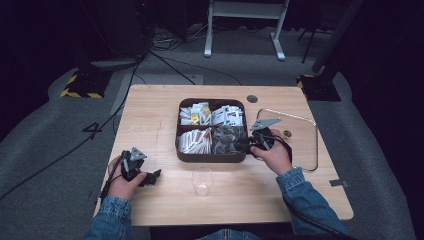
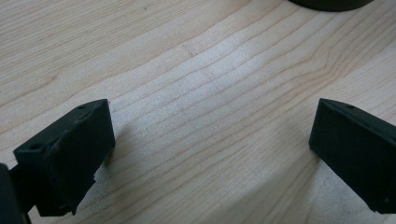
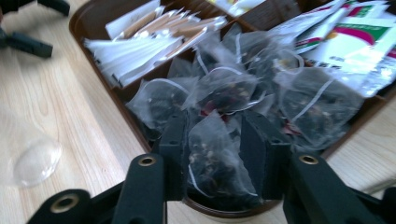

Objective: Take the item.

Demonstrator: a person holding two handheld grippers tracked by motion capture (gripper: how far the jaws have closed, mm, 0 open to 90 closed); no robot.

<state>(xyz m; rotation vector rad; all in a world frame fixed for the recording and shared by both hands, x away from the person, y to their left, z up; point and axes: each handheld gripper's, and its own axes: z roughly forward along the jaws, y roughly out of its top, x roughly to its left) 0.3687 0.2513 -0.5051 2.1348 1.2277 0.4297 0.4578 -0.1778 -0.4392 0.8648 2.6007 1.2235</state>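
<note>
A dark brown tray (image 1: 210,157) with several compartments holds tea packets. Its near right compartment is full of clear mesh tea bags (image 1: 227,137) with dark leaves. My right gripper (image 3: 214,140) reaches into that compartment from the right (image 1: 246,145), and its jaws are shut on one mesh tea bag (image 3: 215,172), which fills the gap between the pads. My left gripper (image 1: 150,177) rests low over bare wood at the near left, jaws wide open (image 2: 210,123) with nothing between them. A clear plastic cup (image 1: 202,181) stands in front of the tray.
White paper sachets (image 3: 140,44) fill the near left compartment and printed packets (image 3: 355,37) the far ones. A clear flat lid (image 1: 305,145) lies on the table right of the tray. The cup (image 3: 35,161) is left of my right gripper. The table's near edge is close to both hands.
</note>
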